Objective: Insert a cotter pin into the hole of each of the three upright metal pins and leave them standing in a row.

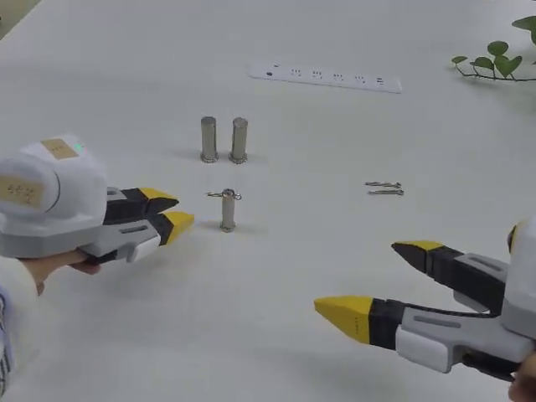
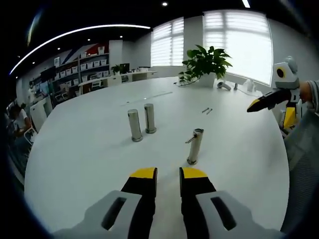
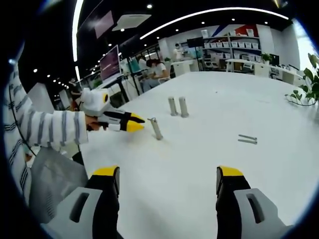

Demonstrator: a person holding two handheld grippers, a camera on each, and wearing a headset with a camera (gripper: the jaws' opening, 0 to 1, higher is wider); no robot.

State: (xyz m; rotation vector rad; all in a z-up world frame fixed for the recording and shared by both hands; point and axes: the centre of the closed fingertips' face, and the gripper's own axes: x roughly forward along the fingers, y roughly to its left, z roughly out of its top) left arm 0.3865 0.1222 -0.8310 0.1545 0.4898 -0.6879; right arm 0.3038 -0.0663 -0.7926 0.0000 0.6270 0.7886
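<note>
The left gripper (image 1: pixel 169 211) hovers low over the table (image 1: pixel 276 335) with its jaws only a narrow slit apart and nothing between them. Just past its tips stands the metal pin (image 1: pixel 228 211) that already carries a cotter pin (image 1: pixel 224 195) crosswise through its top. The right gripper (image 1: pixel 377 279) hangs on the other side with its jaws spread wide, also empty. Ahead of it and a little toward the middle lie the two loose cotter pins (image 1: pixel 384 188), flat on the table, side by side and nearly parallel. Their long axes run across the person's front, so roughly square to that gripper's reach. Which end is the loop I can't make out from here. The right gripper is plainly the nearer one, so I'd guess it goes for them. Farther back, the two bare metal pins (image 1: pixel 208 139) (image 1: pixel 239 140) stand upright, close together, holes yet to be filled.
</note>
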